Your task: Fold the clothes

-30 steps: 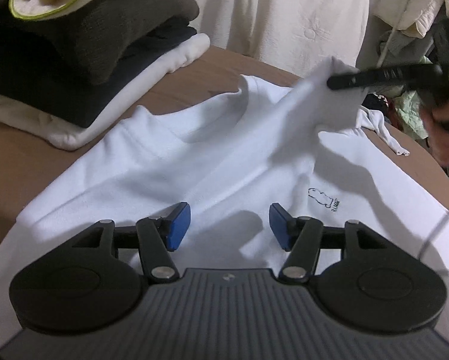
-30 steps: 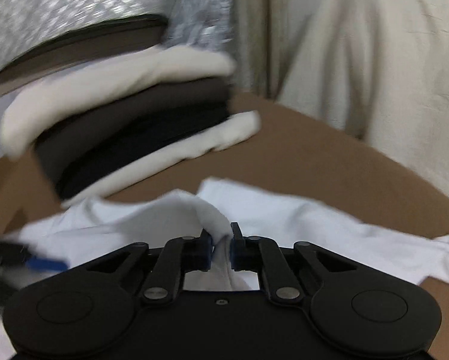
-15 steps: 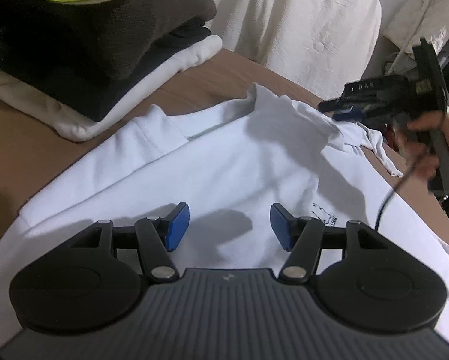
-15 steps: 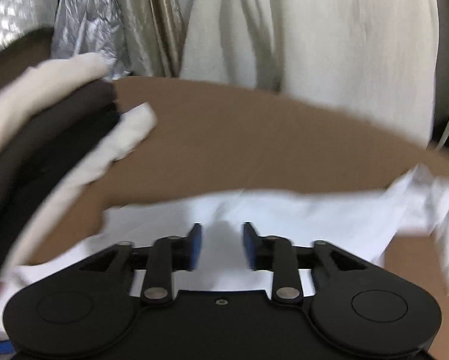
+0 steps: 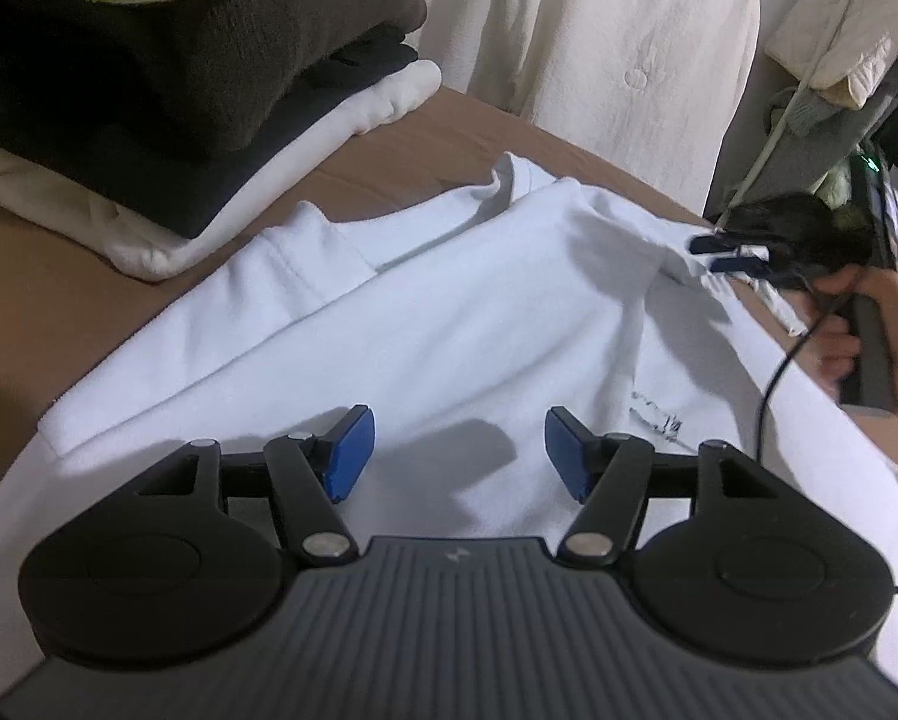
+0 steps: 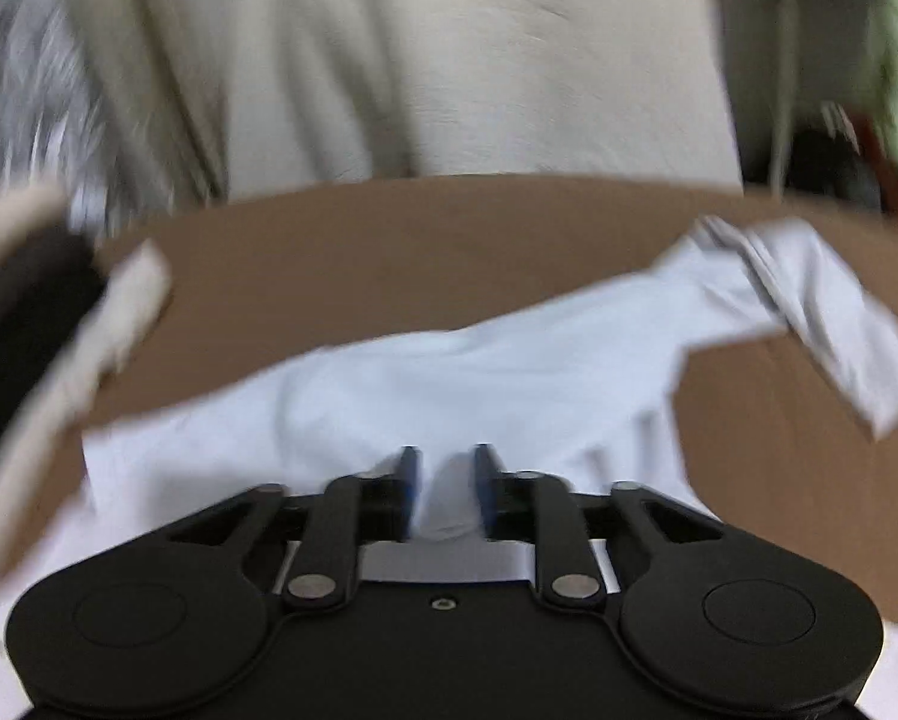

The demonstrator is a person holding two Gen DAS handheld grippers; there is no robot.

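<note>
A white shirt (image 5: 449, 324) lies spread across a brown table (image 5: 437, 132), its collar toward 12 o'clock in the left wrist view and one side panel folded in over the chest, leaving a long crease running from the collar toward 7 o'clock. A small dark printed mark (image 5: 655, 417) sits on the fabric at about 3 o'clock from the left gripper (image 5: 456, 450), which hovers low over the shirt's middle with its blue-padded jaws spread wide and nothing between them.

At 2 o'clock in the same view, the right gripper (image 5: 726, 253) is held by the person's right hand (image 5: 844, 324) at the shirt's far shoulder; its blue tips stand a narrow gap apart beside a strip of white cloth, and whether they pinch that cloth cannot be told from here. A black cable (image 5: 775, 372) trails from its handle.

The right wrist view, blurred by motion, shows the right gripper (image 6: 446, 480) with jaws narrowly parted over the shirt (image 6: 508, 372), white fabric visible in the gap but not clamped. A sleeve (image 6: 808, 300) stretches toward 2 o'clock across the table (image 6: 425, 252).

A stack of folded clothes (image 5: 167, 96), cream, dark brown, black and white, rests on the table at 10 o'clock, apart from the shirt. Pale cream fabric (image 5: 604, 42) hangs behind the table at 12 o'clock.
</note>
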